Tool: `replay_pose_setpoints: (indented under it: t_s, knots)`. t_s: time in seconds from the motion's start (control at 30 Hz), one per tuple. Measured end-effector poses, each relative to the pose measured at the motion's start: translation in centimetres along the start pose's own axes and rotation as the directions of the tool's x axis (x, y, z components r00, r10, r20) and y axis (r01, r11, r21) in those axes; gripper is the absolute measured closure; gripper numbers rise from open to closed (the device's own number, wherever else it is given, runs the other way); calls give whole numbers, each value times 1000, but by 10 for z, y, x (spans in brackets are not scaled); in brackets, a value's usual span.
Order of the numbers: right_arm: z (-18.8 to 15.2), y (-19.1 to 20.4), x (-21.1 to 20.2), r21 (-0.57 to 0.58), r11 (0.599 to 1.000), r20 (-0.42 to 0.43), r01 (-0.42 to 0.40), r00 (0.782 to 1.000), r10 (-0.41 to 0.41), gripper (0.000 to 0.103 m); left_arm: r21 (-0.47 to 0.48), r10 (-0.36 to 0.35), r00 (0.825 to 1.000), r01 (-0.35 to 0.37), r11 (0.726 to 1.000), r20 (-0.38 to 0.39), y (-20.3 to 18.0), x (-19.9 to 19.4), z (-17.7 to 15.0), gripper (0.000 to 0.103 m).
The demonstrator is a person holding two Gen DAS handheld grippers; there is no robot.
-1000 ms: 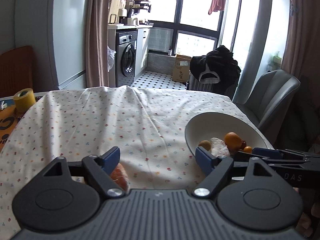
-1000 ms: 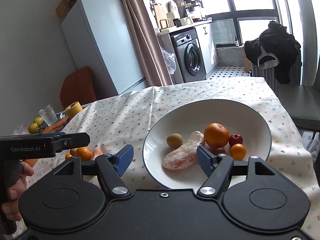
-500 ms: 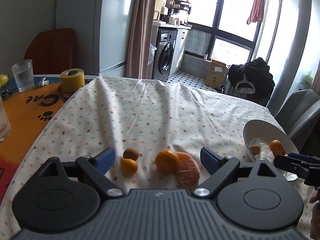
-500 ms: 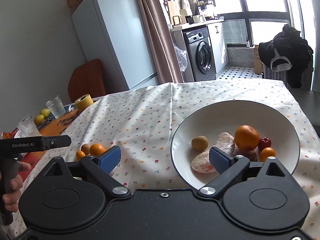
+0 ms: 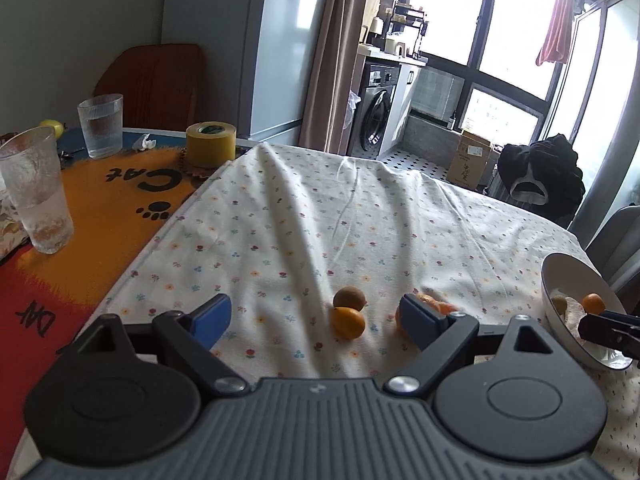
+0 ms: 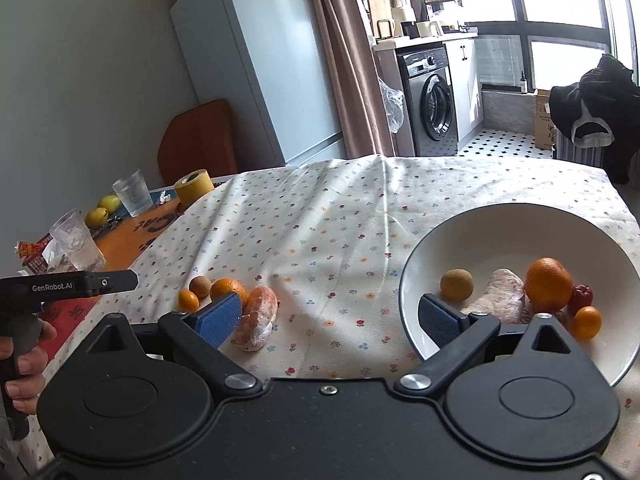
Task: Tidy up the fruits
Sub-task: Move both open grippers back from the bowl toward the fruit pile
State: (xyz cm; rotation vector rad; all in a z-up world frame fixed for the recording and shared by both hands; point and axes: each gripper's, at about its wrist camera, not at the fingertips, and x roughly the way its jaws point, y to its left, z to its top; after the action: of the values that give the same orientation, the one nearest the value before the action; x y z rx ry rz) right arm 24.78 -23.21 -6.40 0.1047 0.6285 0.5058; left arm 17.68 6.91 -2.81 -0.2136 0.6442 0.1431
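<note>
A white bowl (image 6: 516, 228) on the flowered cloth holds an orange (image 6: 548, 283), a brown kiwi (image 6: 457, 285), a wrapped pink fruit (image 6: 502, 294), a small red fruit and a small kumquat. Loose on the cloth lie a kumquat (image 5: 349, 322), a brown kiwi (image 5: 349, 297), an orange (image 6: 227, 288) and a wrapped peeled citrus (image 6: 258, 316). My left gripper (image 5: 316, 320) is open, low over the cloth with the kumquat and kiwi between its fingers' lines. My right gripper (image 6: 332, 316) stands open and empty between the loose fruit and the bowl (image 5: 560, 300).
Two drinking glasses (image 5: 36, 192), a yellow tape roll (image 5: 211, 144) and two lemons (image 6: 102, 210) sit on the orange mat at the left. A grey chair stands behind the bowl. A hand (image 6: 24, 368) holds the left gripper's handle.
My left gripper has swung left from the bowl to the loose fruit; kumquat and kiwi now lie between its fingers. The right gripper's view drifted left, the bowl now at its right.
</note>
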Motion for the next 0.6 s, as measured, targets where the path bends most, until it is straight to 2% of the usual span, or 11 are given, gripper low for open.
replay_pose_setpoints:
  t_s: [0.07,0.17,0.27,0.33,0.6]
  knots:
    - [0,5,5,-8,1000,-12,-14,1000,14,12,-8,6,1000,-6,1000,-1,5,1,-1,15]
    - [-1,10,12,-19,999,-31,-29,999,29,18,-8,12,1000,-12,1000,-3,9,3,-3,22]
    - [-1,14,20,-21,999,-58,-39,998,38,27,-23,2,1000,-2,1000,-17,13,7,-4,34]
    - [-1,17,25,-22,999,-70,-46,997,44,29,-33,-4,1000,3,999,-30,14,11,-5,41]
    - [1,29,43,-40,997,-119,-67,991,61,36,-28,-36,998,34,999,-42,5,24,-5,48]
